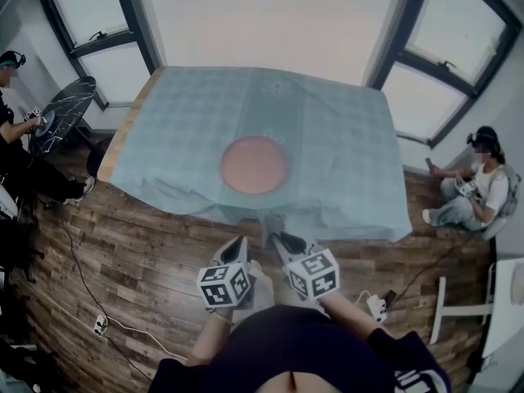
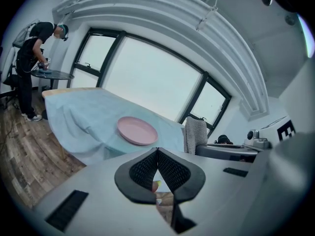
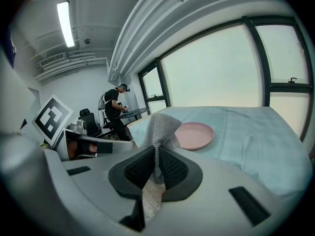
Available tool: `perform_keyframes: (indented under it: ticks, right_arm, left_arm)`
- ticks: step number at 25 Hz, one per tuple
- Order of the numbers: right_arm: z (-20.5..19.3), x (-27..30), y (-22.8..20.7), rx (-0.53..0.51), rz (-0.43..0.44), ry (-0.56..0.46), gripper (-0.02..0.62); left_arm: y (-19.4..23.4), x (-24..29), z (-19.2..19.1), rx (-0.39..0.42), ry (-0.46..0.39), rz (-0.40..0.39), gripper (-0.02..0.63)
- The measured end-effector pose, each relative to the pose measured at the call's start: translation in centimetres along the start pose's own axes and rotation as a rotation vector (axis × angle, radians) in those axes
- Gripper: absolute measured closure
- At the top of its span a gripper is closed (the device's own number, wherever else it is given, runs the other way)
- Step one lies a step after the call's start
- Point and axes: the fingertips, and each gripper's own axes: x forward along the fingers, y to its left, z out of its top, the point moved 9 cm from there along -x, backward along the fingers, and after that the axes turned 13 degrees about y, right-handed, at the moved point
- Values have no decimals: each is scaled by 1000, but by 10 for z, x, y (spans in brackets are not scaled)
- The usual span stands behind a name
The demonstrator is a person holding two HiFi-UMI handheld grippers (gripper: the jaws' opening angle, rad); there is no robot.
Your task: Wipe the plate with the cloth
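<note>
A pink plate (image 1: 255, 164) lies near the middle of a table under a light blue tablecloth (image 1: 188, 129). Both grippers hang over the wooden floor, short of the table's near edge. My right gripper (image 3: 156, 154) is shut on a grey knitted cloth (image 3: 160, 128), which stands up out of its jaws. The plate (image 3: 195, 134) shows just beyond it. My left gripper (image 2: 157, 154) is shut with nothing between its pads. From there the plate (image 2: 137, 131) is ahead and the cloth (image 2: 196, 134) is to the right. In the head view the left gripper (image 1: 239, 244) and right gripper (image 1: 278, 240) sit side by side.
A person stands at a round dark table (image 1: 64, 109) at the far left. Another person (image 1: 479, 188) sits on the floor at the right. A cable and power strip (image 1: 100, 326) lie on the wood floor. A white frame (image 1: 467, 308) stands at the right.
</note>
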Motion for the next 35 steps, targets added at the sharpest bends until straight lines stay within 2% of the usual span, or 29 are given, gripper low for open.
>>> perform_keyframes:
  ticks: [10, 19, 27, 35]
  right_arm:
    - [60, 50, -21, 1, -38, -6, 563]
    - [95, 85, -44, 44, -78, -17, 563]
    - [105, 110, -56, 88, -121, -17, 563]
    - [112, 121, -59, 103, -147, 0, 563]
  left_arm:
    - [42, 34, 67, 24, 13, -11, 592]
    - [71, 69, 115, 60, 45, -30, 592]
    - [92, 91, 138, 88, 70, -50, 592]
    - [111, 103, 141, 82, 103, -54, 592]
